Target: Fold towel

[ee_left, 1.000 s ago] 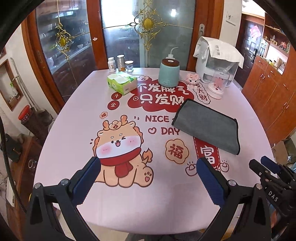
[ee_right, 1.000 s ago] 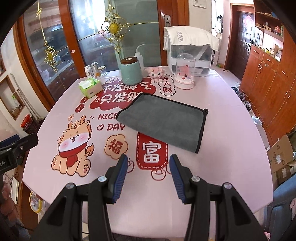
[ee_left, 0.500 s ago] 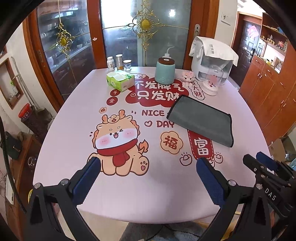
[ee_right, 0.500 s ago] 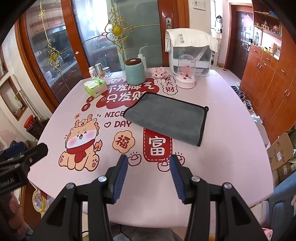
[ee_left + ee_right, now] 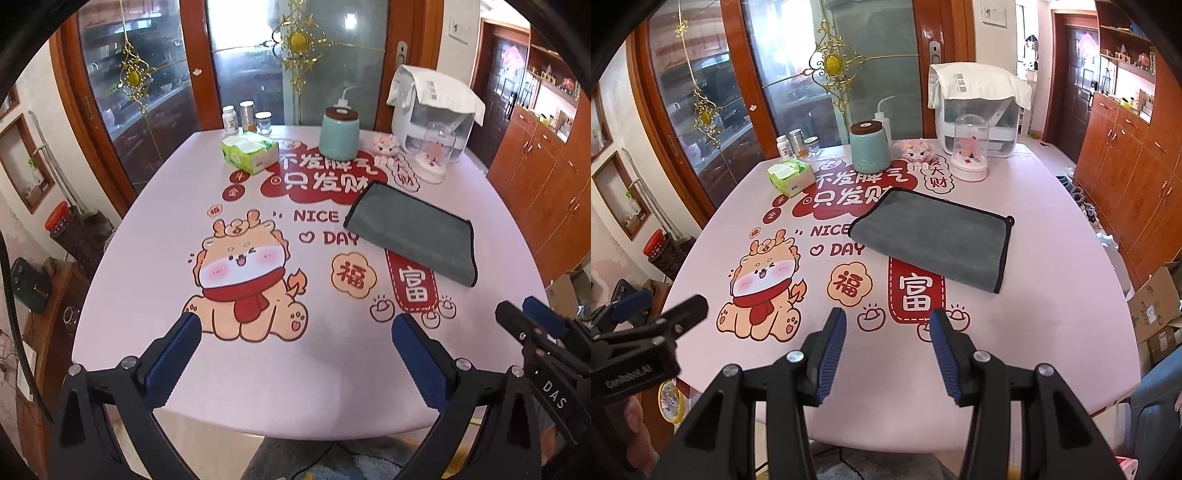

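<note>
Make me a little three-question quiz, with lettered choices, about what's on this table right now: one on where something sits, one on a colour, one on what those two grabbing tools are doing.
1. Where does the grey towel lie?
A. On the cartoon dragon
B. On the table's right half, over part of the red lettering
C. On the floor

2. What colour is the jar with the brown lid?
A. Pale teal
B. Yellow
C. Black

3. How are the left gripper and right gripper just now?
A. Both shut on the towel
B. One lifts the tissue box
C. Both open, holding nothing

Answers:
1 B: it covers the edge of "NICE" and the red banner.
2 A: its body is light blue-green.
3 C: bare pink tablecloth shows between each pair of fingers.
</note>
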The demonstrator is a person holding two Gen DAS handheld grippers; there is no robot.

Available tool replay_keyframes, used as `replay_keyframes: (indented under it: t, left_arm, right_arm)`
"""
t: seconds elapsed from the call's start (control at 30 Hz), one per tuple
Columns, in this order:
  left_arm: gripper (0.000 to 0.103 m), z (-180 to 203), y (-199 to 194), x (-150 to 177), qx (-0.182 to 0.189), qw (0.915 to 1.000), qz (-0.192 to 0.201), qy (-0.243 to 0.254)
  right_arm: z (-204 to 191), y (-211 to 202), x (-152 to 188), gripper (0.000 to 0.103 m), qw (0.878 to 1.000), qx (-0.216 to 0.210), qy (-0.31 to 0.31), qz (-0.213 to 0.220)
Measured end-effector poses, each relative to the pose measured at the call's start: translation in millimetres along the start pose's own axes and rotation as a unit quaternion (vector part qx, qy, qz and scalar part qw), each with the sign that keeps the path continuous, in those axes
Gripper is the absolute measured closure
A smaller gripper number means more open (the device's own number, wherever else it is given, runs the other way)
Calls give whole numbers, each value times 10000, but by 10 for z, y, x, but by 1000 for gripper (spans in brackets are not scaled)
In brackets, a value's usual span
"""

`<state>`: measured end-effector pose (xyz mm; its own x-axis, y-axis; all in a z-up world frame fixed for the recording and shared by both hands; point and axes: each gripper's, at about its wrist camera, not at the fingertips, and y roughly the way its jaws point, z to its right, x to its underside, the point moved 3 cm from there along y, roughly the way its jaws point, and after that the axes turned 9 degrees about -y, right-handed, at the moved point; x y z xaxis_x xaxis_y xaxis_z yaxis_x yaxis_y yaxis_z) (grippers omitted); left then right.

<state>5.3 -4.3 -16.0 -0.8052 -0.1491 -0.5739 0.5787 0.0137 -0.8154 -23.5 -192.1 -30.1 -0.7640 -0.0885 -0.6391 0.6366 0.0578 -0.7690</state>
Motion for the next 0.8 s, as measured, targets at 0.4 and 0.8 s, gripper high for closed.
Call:
replay_keyframes:
  t: [0.4, 0.8]
  left_arm:
    - [1, 3, 36, 78, 3, 10000, -69, 4]
    - [1, -7, 37, 102, 0, 10000, -53, -24]
  right_arm:
    - [-59, -24, 22, 47, 10000, 41, -89, -4]
    - [-65, -24, 63, 47, 9998, 139, -118, -65]
